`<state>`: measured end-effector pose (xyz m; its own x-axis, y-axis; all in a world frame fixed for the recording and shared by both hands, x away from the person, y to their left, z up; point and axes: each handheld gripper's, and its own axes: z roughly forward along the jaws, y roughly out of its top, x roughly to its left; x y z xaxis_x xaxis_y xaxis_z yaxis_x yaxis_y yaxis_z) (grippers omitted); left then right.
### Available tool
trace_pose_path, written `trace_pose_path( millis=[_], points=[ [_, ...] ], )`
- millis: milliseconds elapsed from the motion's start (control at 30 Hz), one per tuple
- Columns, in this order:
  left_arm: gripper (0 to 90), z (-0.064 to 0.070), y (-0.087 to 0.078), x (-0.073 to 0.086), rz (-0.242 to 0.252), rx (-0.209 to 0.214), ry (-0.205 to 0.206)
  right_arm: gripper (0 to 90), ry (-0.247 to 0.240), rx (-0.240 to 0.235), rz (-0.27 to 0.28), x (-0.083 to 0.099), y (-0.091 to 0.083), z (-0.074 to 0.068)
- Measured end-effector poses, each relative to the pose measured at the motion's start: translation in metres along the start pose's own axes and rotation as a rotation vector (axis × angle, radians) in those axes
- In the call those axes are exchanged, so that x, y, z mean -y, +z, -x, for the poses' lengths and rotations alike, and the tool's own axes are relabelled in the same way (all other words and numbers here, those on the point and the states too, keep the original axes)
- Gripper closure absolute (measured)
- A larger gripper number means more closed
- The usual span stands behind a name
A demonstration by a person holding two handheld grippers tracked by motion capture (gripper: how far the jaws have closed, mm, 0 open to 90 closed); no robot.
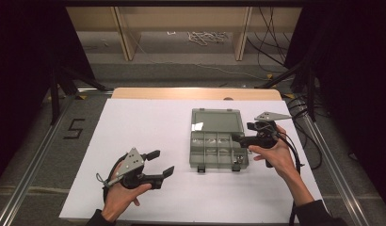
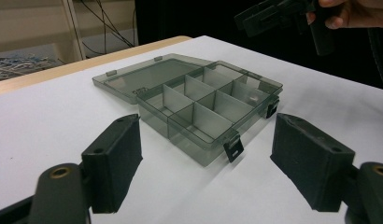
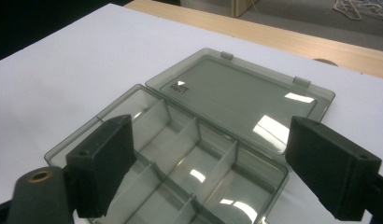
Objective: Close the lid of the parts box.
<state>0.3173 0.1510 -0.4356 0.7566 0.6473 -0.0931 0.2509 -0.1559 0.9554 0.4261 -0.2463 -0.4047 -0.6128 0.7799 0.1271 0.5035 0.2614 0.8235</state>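
A smoky-grey clear compartment box (image 1: 218,151) lies open right of centre on the white sheet. Its lid (image 1: 217,121) is folded flat away from me. Dividers split the tray (image 2: 213,102) into several compartments, which look empty; two black latches hang off its near wall. My left gripper (image 1: 161,163) hovers open to the left of the box, its jaws (image 2: 206,140) wide apart and pointing at it, touching nothing. Over the tray's right end my right gripper (image 1: 243,132) is open too, with tray (image 3: 180,168) and lid (image 3: 236,98) seen between its jaws (image 3: 213,154). The right gripper (image 2: 273,16) also appears beyond the box.
The white sheet (image 1: 148,122) covers most of the wooden table (image 1: 196,93). Bare sheet lies left of and in front of the box. Beyond the far edge are shelf legs, cables and a rope pile on the floor. Black stand legs flank the table; a "5" (image 1: 74,128) marks the floor.
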Motion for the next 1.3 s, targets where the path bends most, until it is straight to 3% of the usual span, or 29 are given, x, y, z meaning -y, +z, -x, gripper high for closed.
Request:
trace_pose_path(
  millis=[33, 67, 233, 267, 467, 500, 533, 633, 733, 833, 900, 1000, 1067, 1133, 1300],
  points=[
    [23.5, 0.000, 0.000, -0.001, -0.007, -0.007, 0.008, 16.3, -0.007, 0.006, 0.003, 0.001, 0.001, 0.001],
    [23.5, 0.001, 0.001, -0.001, -0.004, -0.014, -0.012, 16.3, -0.002, 0.019, 0.003, 0.001, 0.001, 0.001],
    [23.6, 0.000, 0.009, -0.003, 0.003, -0.008, 0.006, 16.3, 0.005, 0.023, 0.034, 0.002, 0.002, 0.006],
    [23.6, 0.001, 0.011, -0.002, -0.012, -0.015, -0.011, 16.3, 0.017, 0.023, 0.015, 0.001, 0.001, 0.007],
    [23.6, 0.000, 0.021, -0.001, -0.029, -0.023, -0.012, 16.4, 0.026, 0.025, 0.002, 0.003, 0.004, 0.012],
    [23.6, -0.001, 0.023, -0.002, -0.030, -0.018, 0.004, 16.3, 0.025, 0.028, 0.000, 0.003, 0.004, 0.012],
    [23.6, 0.000, 0.027, -0.001, -0.033, -0.022, -0.022, 16.3, 0.028, 0.027, -0.006, 0.003, 0.004, 0.013],
    [23.9, -0.002, 0.038, 0.000, -0.045, -0.016, -0.029, 16.4, 0.031, 0.037, 0.001, 0.002, 0.006, 0.019],
    [24.0, -0.003, 0.051, 0.000, -0.054, 0.004, -0.076, 17.5, 0.040, 0.039, 0.012, 0.001, 0.007, 0.024],
    [24.2, -0.005, 0.063, -0.003, -0.060, -0.005, -0.063, 17.8, 0.047, 0.059, -0.004, -0.002, 0.009, 0.032],
    [24.4, -0.005, 0.072, -0.005, -0.064, -0.013, -0.076, 17.9, 0.057, 0.062, 0.007, -0.003, 0.012, 0.036],
    [26.9, -0.004, 0.087, -0.005, -0.098, -0.013, -0.070, 18.0, 0.068, 0.074, 0.005, -0.004, 0.017, 0.041],
    [27.5, -0.005, 0.095, -0.004, -0.119, -0.022, -0.053, 18.0, 0.083, 0.065, -0.013, -0.004, 0.020, 0.043],
    [28.0, -0.005, 0.102, -0.003, -0.133, -0.033, -0.072, 18.2, 0.084, 0.063, -0.011, -0.004, 0.024, 0.044],
    [30.0, -0.009, 0.112, -0.001, -0.172, -0.061, -0.067, 18.2, 0.100, 0.047, -0.032, -0.003, 0.033, 0.045]
  ],
)
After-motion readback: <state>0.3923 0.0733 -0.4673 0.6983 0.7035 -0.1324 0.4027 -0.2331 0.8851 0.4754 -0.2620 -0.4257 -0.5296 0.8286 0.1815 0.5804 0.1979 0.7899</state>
